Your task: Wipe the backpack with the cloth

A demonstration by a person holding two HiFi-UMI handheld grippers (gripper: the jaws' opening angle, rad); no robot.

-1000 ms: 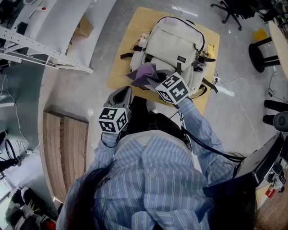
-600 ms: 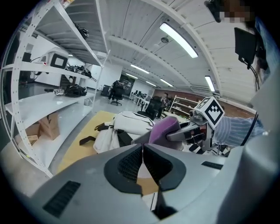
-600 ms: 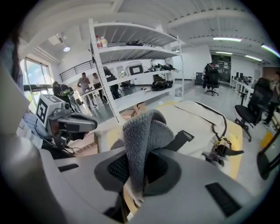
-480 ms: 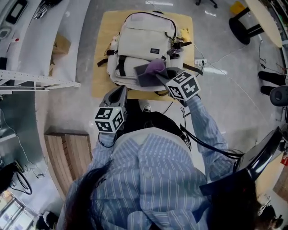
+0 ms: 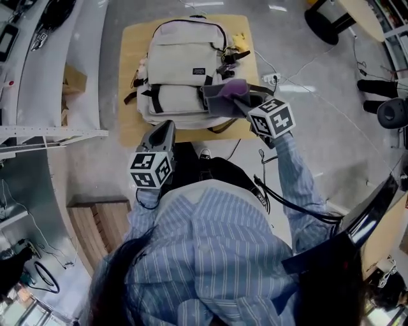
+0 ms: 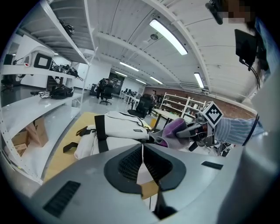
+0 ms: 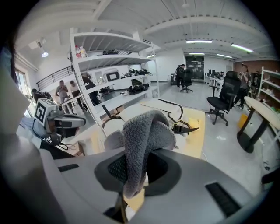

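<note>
A cream backpack (image 5: 182, 70) with black straps lies flat on a low wooden table (image 5: 131, 83); it also shows in the left gripper view (image 6: 118, 129). My right gripper (image 5: 239, 102) is shut on a grey and purple fleece cloth (image 5: 224, 95), which hangs over the backpack's near right corner. In the right gripper view the cloth (image 7: 144, 135) bulges out of the closed jaws and hides part of the backpack (image 7: 144, 109). My left gripper (image 5: 164, 130) hangs at the table's near edge, jaws closed on nothing.
White metal shelving (image 5: 57, 76) runs along the left. A white power strip and cable (image 5: 274, 79) lie on the floor right of the table. Black chair bases (image 5: 331, 19) stand at the far right. A wooden pallet (image 5: 99, 223) sits at lower left.
The right gripper has carried the cloth from the backpack's front pocket rightward to its right edge. The left gripper stays put near the table's front edge.
</note>
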